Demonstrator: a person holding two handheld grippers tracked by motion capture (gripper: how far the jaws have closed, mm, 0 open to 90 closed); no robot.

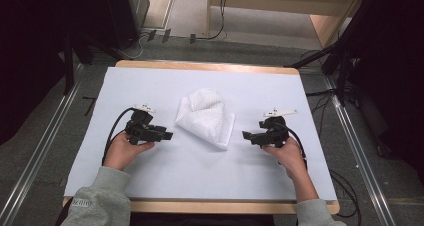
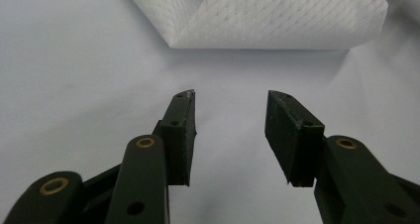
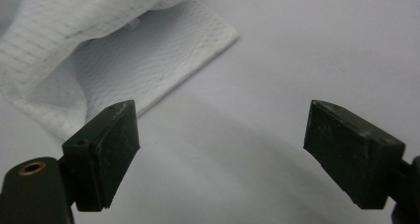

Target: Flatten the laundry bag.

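folded cloth (image 1: 206,117) — grippers flanking, fingers apart

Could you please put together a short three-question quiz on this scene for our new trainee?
1. True or false: the left gripper is shut on the cloth.
2. Where does the cloth lie? A) between the two grippers, B) left of both, C) at the table's near edge.
3. In a word or two, what is between the fingers of the right gripper?

Key:
1. False: its fingers stand apart over the bare white table, short of the cloth.
2. A: it lies crumpled and folded mid-table, with a gripper on either side.
3. Nothing: they stand open, with the cloth's corner a little beyond one of them.
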